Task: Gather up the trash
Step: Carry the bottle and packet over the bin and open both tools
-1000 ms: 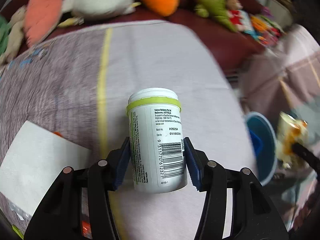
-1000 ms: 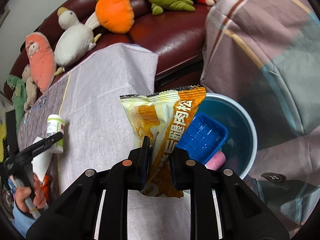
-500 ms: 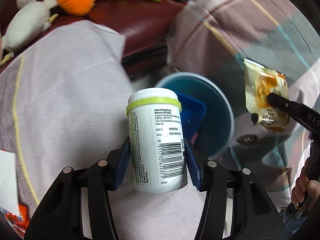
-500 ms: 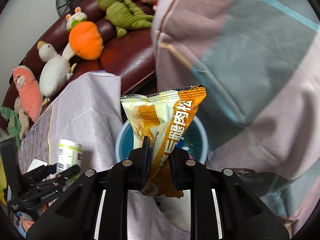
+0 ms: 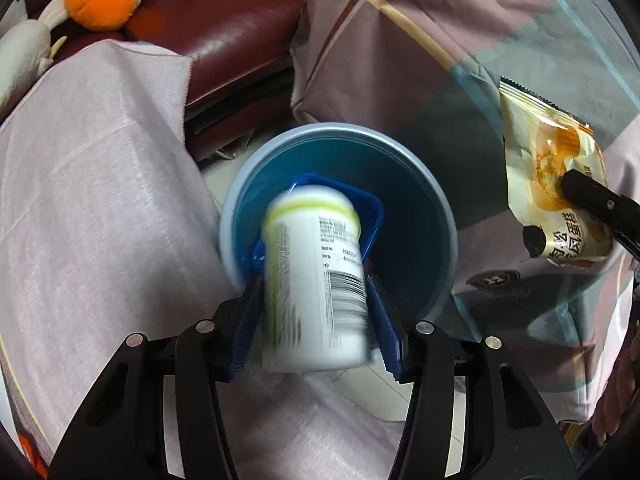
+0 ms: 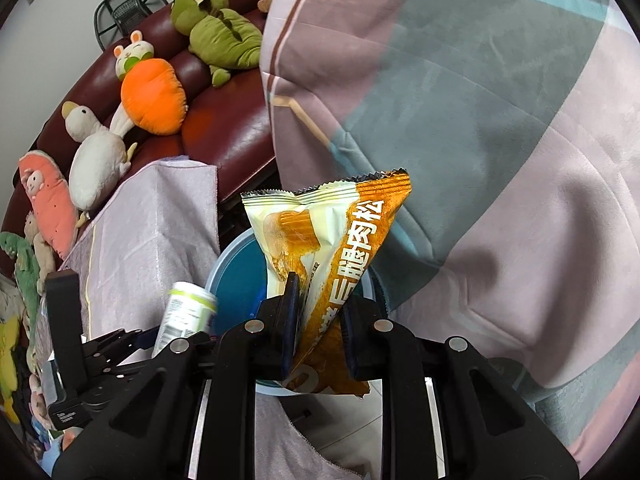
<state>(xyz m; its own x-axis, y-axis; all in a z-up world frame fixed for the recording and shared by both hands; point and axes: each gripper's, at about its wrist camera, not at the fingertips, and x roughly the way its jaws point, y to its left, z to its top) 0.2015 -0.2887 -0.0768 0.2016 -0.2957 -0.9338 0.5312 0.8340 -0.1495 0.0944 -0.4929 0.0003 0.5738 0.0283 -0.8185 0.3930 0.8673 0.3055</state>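
A: Hanging between the blue pads of the left gripper [image 5: 314, 312] is the white bottle [image 5: 316, 280], blurred, its green-banded cap tipped toward 12 o'clock. A gap shows at each pad, so the fingers stand apart and the bottle looks loose.

B: And past it?

A: The blue bin [image 5: 420, 216] sits directly beyond the bottle, with a blue tray [image 5: 372, 208] inside it. A lilac cloth [image 5: 100, 200] over the bench spreads out at 9 o'clock.

B: The other hand?

A: The right gripper [image 6: 318, 316] has its fingers clamped on the lower part of the orange snack packet [image 6: 336, 248], which stands upright above the bin's rim. From the left camera the packet shows at 3 o'clock.

B: Farther off?

A: A checked blanket [image 6: 480, 140] from 12 to 3 o'clock, the maroon sofa [image 6: 232, 120] at 11 o'clock, and on it an orange carrot plush [image 6: 154, 98].
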